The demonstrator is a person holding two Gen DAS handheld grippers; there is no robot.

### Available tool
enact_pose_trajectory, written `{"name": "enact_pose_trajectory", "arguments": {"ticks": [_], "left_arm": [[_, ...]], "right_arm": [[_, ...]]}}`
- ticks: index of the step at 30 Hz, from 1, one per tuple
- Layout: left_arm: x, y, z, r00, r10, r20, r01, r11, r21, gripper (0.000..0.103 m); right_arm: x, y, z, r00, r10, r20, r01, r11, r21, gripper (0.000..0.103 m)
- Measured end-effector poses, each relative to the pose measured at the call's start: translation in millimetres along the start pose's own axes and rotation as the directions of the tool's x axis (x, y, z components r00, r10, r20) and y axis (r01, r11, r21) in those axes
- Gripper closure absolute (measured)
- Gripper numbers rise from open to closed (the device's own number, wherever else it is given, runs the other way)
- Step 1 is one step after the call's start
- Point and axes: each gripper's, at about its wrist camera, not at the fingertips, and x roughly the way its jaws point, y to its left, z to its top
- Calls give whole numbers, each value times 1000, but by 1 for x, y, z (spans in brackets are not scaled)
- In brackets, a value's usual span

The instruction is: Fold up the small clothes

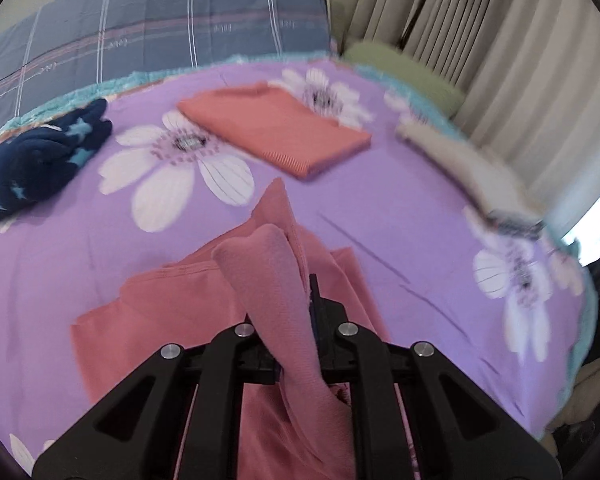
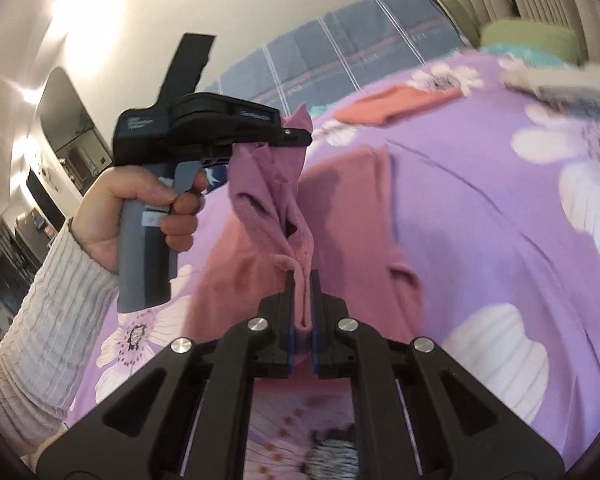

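A pink garment [image 1: 172, 312] lies partly on the purple flowered bedspread [image 1: 420, 216], one edge lifted. My left gripper [image 1: 296, 288] is shut on a bunched fold of it [image 1: 268, 264]; cloth hides the left finger. In the right wrist view the left gripper [image 2: 296, 138] holds the garment [image 2: 268, 196] up, and my right gripper [image 2: 302, 280] is shut on its hem below. A folded coral garment [image 1: 276, 132] lies farther back on the bed, also in the right wrist view [image 2: 392, 106].
A navy star-patterned garment [image 1: 36, 156] lies crumpled at the left. A blue plaid pillow [image 1: 160, 28] is at the bed's head. A cream cloth [image 1: 460, 160] and a green cushion [image 1: 404, 68] lie at the right edge by the curtains [image 1: 500, 40].
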Motion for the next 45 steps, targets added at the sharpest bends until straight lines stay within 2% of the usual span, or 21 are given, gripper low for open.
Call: {"name": "enact_pose_trajectory", "arguments": {"ticks": [3, 8, 11, 16, 22, 24, 25, 28, 29, 32, 34, 36, 41, 45], "left_arm": [[19, -10, -2, 999, 14, -32, -13, 1000, 24, 93], [25, -21, -4, 997, 67, -38, -63, 993, 95, 93], [28, -22, 0, 997, 74, -35, -71, 994, 80, 93], [35, -36, 2, 994, 110, -28, -106, 988, 113, 94], [37, -42, 4, 995, 99, -20, -97, 991, 87, 93], [40, -46, 2, 995, 97, -19, -94, 989, 117, 78], [38, -46, 0, 996, 86, -25, -82, 988, 128, 63], [14, -46, -6, 995, 102, 23, -104, 983, 154, 51], [2, -46, -9, 993, 106, 50, -113, 980, 165, 41], [-53, -36, -35, 981, 113, 157, -143, 969, 199, 28], [-77, -27, -57, 975, 128, 183, -166, 964, 210, 23], [-98, -17, -89, 968, 160, 192, -201, 956, 214, 23], [-126, -1, -167, 979, 147, 138, -175, 960, 217, 23], [-124, -1, -213, 996, 86, 39, -92, 975, 204, 23]], "right_arm": [[1, -12, -7, 1000, 15, -14, -15, 1000, 24, 98], [1, -18, -9, 999, 49, -16, -48, 998, 46, 98], [2, -23, -7, 998, 62, -10, -61, 996, 66, 98], [-6, -22, -7, 997, 79, 21, -80, 993, 90, 98], [-18, -18, -5, 996, 69, 50, -73, 994, 85, 98], [-13, -23, -7, 999, 49, 24, -51, 994, 100, 98], [-9, -27, -7, 999, 39, 8, -40, 993, 115, 98], [1, -42, -14, 998, 54, -43, -45, 981, 186, 98], [2, -45, -16, 997, 63, -49, -52, 978, 202, 98], [6, -49, -17, 995, 78, -57, -63, 972, 226, 97], [6, -48, -18, 996, 74, -58, -60, 974, 218, 97], [6, -47, -18, 995, 74, -60, -59, 974, 218, 97], [9, -49, -15, 995, 73, -65, -57, 973, 222, 97], [6, -45, -5, 994, 82, -75, -61, 967, 246, 98]]}}
